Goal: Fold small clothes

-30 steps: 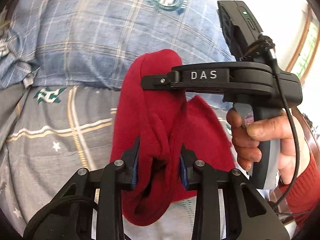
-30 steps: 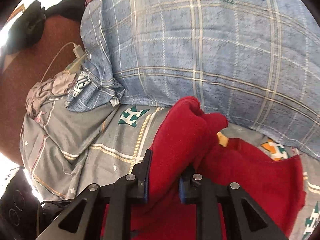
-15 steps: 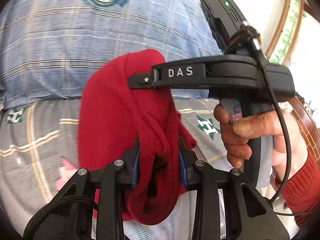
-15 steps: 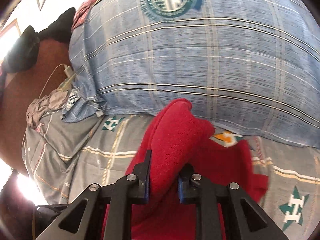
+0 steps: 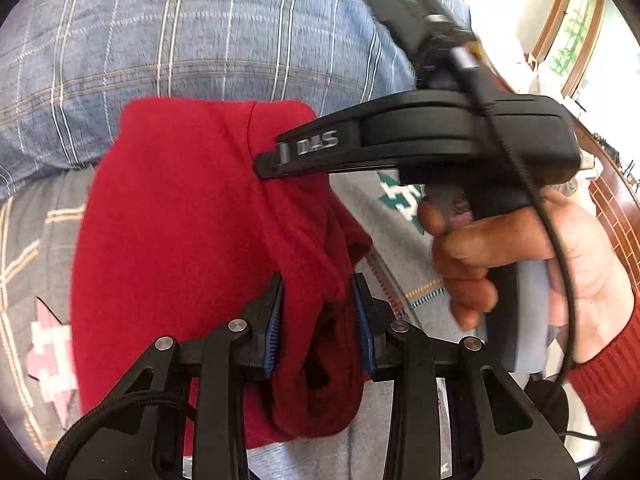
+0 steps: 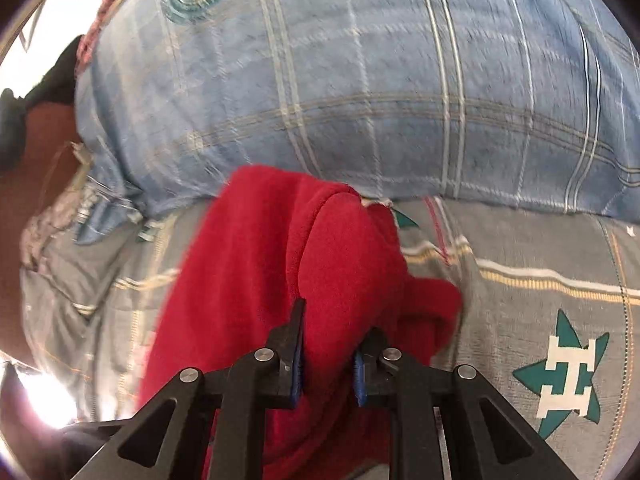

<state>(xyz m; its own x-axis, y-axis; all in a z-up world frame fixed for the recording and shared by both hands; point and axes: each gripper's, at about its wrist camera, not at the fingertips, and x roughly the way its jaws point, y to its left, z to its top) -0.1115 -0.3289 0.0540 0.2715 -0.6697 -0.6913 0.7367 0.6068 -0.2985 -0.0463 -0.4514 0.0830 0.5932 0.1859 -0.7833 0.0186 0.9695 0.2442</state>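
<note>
A small red fleece garment hangs bunched over the grey patterned bedsheet. My left gripper is shut on a thick fold of the red garment, blue pads pressed into the cloth. The right gripper reaches in from the right in the left wrist view, held by a hand, its fingers buried in the garment's upper edge. In the right wrist view the right gripper is shut on a roll of the red garment, which drapes left and down.
A big blue plaid pillow with a round crest lies behind the garment. The grey bedsheet with teal star marks spreads to the right. Crumpled cloth and dark items lie at the far left near a brown floor.
Both grippers have swept sideways together with the red garment, now further right along the pillow. The garment has spread wider to the left. Grips are unchanged.
</note>
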